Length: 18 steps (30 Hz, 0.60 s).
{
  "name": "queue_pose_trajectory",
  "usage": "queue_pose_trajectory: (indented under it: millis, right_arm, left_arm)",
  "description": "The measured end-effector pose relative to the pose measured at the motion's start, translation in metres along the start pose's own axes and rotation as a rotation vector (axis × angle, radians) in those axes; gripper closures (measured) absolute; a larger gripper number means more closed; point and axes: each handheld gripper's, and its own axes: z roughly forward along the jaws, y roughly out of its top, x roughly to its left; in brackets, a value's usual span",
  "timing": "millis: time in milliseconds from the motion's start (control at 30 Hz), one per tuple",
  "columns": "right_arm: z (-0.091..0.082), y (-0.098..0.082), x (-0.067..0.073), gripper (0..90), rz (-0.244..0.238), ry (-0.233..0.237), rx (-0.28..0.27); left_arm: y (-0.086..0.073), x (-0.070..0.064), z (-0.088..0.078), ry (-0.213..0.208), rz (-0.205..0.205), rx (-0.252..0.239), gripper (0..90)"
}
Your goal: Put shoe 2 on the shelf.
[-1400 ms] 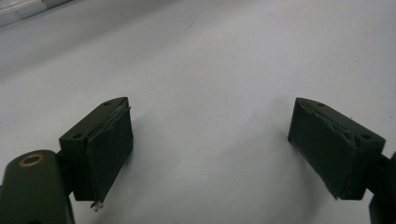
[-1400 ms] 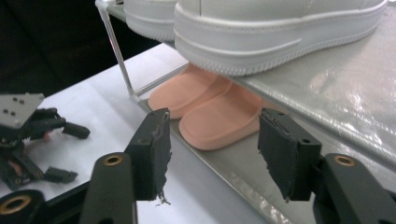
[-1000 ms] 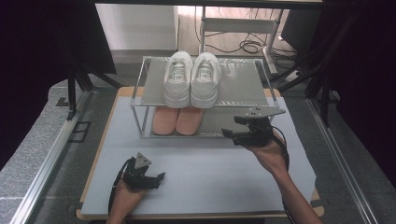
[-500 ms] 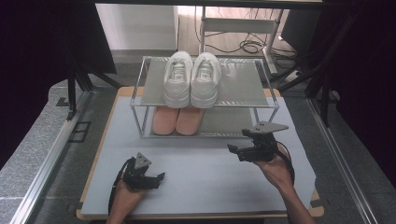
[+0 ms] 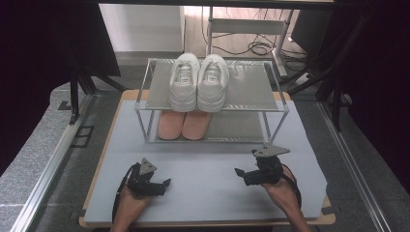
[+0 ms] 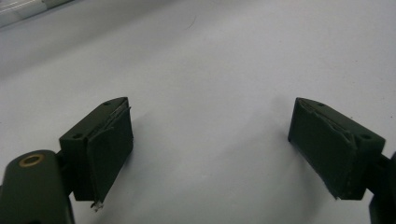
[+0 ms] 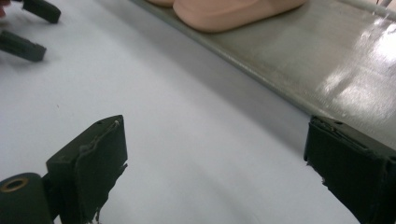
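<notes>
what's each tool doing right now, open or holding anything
Left tool: open, holding nothing.
Right tool: open, just been opening, nothing between its jaws.

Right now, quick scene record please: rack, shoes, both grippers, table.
rack: two-shelf metal rack at the far side of the table
top shelf: pair of white sneakers, side by side, toes toward the person
bottom shelf: pair of pink slippers, side by side
left gripper: low over the mat, jaws open, nothing between them
right gripper: low over the mat in front of the rack, jaws open, nothing between them
table: pale mat on a wooden board
</notes>
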Motion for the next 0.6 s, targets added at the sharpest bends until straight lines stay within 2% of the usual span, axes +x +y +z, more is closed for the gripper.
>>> queue_pose_trajectory:
  millis: [200, 367, 600]
  right_arm:
    - [0.004, -0.019, 0.002, 5.8, -0.009, -0.018, 0.034]
    - [0.009, -0.034, 0.001, 5.8, 0.018, -0.022, 0.055]
    - [0.02, -0.049, 0.002, 6.0, 0.019, -0.03, 0.093]
  left_arm:
    - [0.0, 0.0, 0.0, 0.001, -0.004, -0.005, 14.0]
    - [0.0, -0.001, 0.0, 0.001, -0.004, -0.006, 14.0]
    - [0.0, -0.001, 0.0, 0.001, -0.003, -0.006, 14.0]
